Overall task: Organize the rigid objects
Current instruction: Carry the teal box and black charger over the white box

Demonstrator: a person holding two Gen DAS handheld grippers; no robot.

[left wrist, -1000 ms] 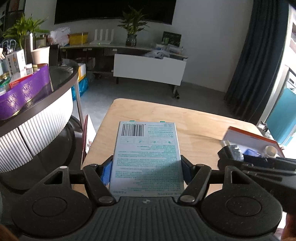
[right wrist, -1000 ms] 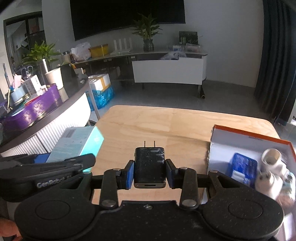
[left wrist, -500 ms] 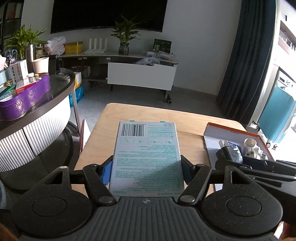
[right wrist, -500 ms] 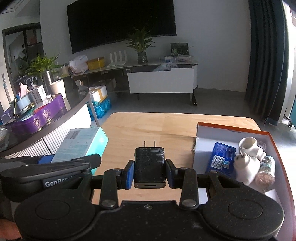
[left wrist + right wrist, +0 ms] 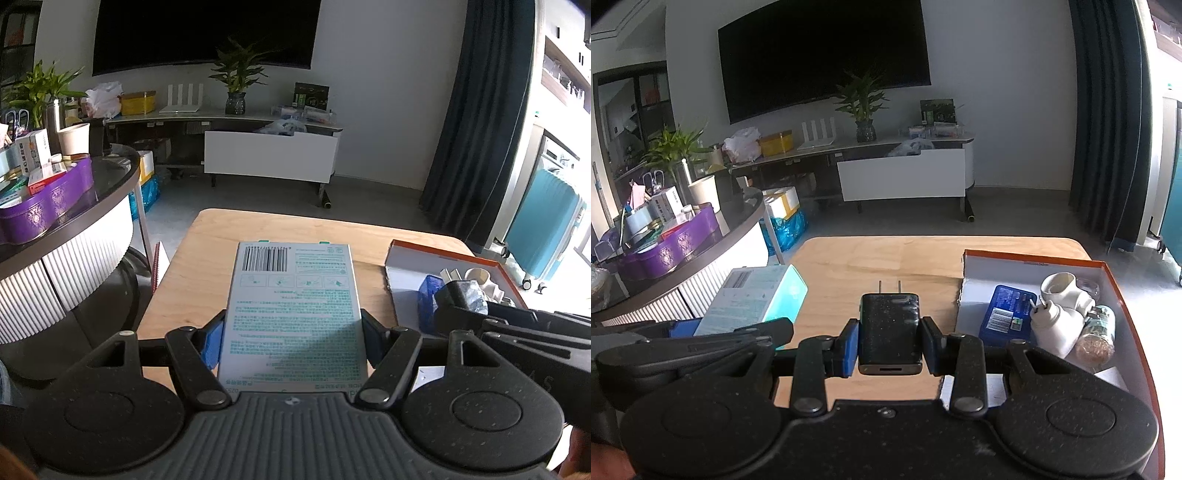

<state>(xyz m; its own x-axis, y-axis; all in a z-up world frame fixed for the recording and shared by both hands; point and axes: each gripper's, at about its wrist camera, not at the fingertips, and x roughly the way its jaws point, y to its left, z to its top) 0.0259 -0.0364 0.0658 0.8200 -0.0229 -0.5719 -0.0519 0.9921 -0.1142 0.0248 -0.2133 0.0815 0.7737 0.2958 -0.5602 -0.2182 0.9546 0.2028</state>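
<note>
Both tools loaded, held above the worktop beside the orange-rimmed tray

The risk, as I judge it: the black charger [image 5: 889, 326] is pinched only by its smooth sides, so a tilt on the way down could let it slip, or its prongs could catch the tray [image 5: 1027, 257] wall or knock the white adapters [image 5: 1057, 314] and blue packet [image 5: 1006, 314] already inside. The right tool [image 5: 889, 341] is narrow, clamped on the charger just left of the tray. The left tool [image 5: 293, 341] is spread wide, gripping the printed box [image 5: 293, 310] by its long edges, further left of the tray.
</note>
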